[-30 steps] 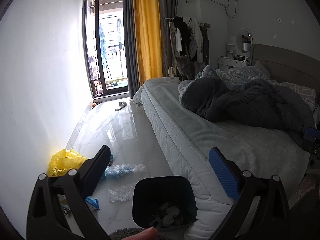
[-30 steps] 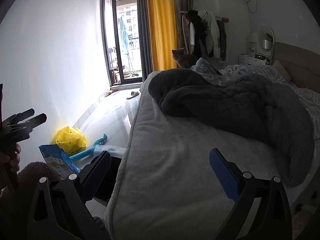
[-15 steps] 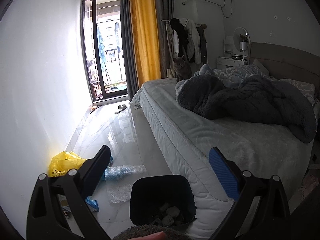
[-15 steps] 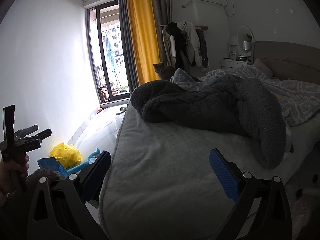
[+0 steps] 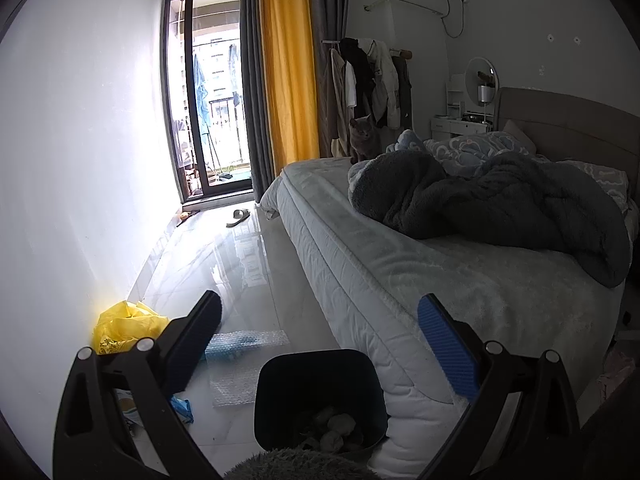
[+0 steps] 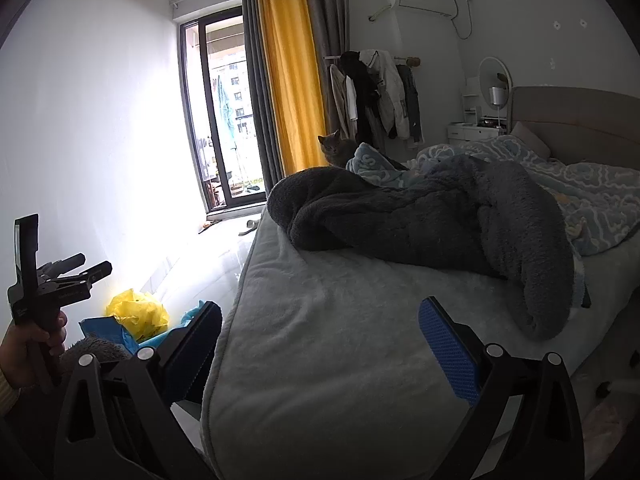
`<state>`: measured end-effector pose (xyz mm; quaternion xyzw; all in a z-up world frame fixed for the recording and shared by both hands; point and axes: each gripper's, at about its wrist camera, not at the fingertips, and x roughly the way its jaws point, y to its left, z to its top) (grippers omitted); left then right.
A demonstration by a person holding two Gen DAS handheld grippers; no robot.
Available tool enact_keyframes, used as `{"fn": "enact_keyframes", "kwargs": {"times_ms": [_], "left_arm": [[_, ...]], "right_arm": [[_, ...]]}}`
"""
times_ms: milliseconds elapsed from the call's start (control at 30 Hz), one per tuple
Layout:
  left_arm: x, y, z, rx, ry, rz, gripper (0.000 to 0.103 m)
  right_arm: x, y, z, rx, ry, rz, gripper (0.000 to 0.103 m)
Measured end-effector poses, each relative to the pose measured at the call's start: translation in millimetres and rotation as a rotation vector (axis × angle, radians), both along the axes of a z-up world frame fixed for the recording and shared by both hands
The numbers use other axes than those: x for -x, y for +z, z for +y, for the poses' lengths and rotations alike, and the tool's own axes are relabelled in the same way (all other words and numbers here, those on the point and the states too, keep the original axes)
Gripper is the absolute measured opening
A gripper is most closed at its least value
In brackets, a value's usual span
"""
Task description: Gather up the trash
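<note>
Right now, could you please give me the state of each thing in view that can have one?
left gripper: open, holding nothing.
right gripper: open, holding nothing.
trash bin: upright, uncovered, crumpled trash at the bottom.
yellow plastic bag: crumpled on the floor by the wall.
bubble wrap: lying flat on the floor.
grey blanket: bunched up on the bed.
grey cat: sitting upright.
yellow curtain: drawn aside.

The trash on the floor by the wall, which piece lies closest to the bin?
The clear bubble wrap sheet, flat on the tiles just beside the dark bin. The yellow plastic bag sits farther back against the wall, crumpled rather than flat.
</note>
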<state>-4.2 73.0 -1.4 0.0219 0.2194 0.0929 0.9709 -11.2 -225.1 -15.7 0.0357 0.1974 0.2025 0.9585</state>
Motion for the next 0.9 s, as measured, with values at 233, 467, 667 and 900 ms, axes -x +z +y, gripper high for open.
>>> {"fn": "enact_keyframes", "kwargs": {"times_ms": [233,467,667,900], "left_arm": [[1.0,-1.0,1.5,0.014,-0.018,0.001,0.100],[0.2,-1.1,2.6,0.018,-0.016,0.002,0.100],[0.2,-0.9,2.6,0.018,-0.017,0.001,0.100],[0.2,-0.8,2.6,0.017,-0.016,0.001,0.100]], "right_arm": [[0.3,0.1,-1.1,-0.003,-0.001,0.002,0.100],[0.7,2.1,-0.4,0.013,0.001,0.000,0.100],[1.1,2.0,0.5,0.011,0.000,0.000,0.100],[0.9,2.1,0.3,0.011,0.000,0.000,0.100]]}}
